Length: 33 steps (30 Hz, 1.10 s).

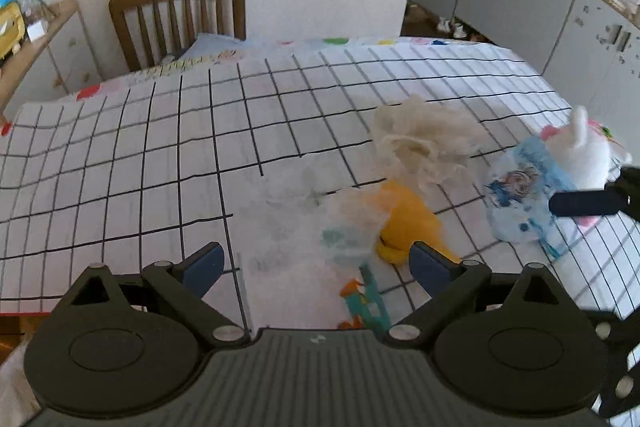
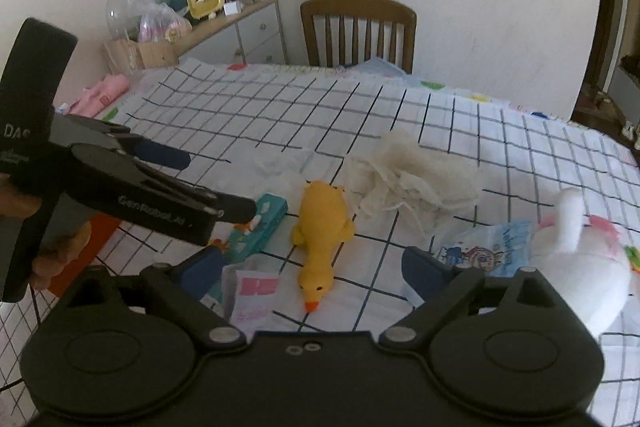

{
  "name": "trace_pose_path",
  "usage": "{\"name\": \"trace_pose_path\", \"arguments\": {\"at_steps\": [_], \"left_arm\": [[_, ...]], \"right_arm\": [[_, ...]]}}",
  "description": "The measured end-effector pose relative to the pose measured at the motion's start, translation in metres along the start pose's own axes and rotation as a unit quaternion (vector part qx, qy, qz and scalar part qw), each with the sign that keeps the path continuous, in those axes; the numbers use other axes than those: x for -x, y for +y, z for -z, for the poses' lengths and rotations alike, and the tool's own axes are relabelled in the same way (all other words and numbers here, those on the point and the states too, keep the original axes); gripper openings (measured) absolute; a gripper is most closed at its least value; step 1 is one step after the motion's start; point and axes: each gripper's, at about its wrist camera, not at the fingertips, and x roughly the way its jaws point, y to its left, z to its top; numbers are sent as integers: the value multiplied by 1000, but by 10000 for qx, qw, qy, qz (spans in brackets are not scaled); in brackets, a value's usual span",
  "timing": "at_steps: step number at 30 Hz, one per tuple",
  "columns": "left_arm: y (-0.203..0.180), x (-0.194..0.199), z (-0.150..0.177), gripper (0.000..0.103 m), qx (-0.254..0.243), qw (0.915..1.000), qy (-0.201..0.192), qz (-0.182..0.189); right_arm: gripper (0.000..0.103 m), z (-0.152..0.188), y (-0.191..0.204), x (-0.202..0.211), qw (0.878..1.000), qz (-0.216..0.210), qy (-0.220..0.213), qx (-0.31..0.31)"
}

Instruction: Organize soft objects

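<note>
**A:** From the left, what lies on the checked tablecloth [image 2: 280,99]?

**B:** A teal tissue pack [image 2: 262,223], then a yellow plush duck [image 2: 320,227] lying flat, beak toward the camera. Beyond it a crumpled gauze cloth [image 2: 416,175], a blue printed packet [image 2: 484,247], and a white plush rabbit [image 2: 580,259] far right.

**A:** And the grippers?

**B:** The left gripper [image 1: 316,263] hangs with jaws spread, empty. The right gripper [image 2: 316,267] likewise gapes above the duck, grasping nothing.

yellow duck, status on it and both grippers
Left gripper open, empty. Right gripper open, empty. Yellow duck flat on the checked cloth, ungripped. Gauze beside it.
</note>
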Motion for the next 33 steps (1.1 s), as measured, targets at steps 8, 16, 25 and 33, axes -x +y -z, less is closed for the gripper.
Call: {"name": "trace_pose_path", "arguments": {"at_steps": [8, 16, 25, 33], "left_arm": [[14, -34, -12, 99, 97, 9996, 188, -172], [27, -55, -18, 99, 289, 9992, 285, -11], [45, -58, -18, 58, 838, 9961, 210, 157], [53, -49, -15, 32, 1110, 9937, 37, 128]], "right_arm": [[88, -9, -2, -37, 9997, -46, 195, 121], [76, -18, -3, -64, 9997, -136, 213, -29], [60, -18, -5, -80, 9994, -65, 237, -229], [31, -14, -9, -82, 9991, 153, 246, -321]]}}
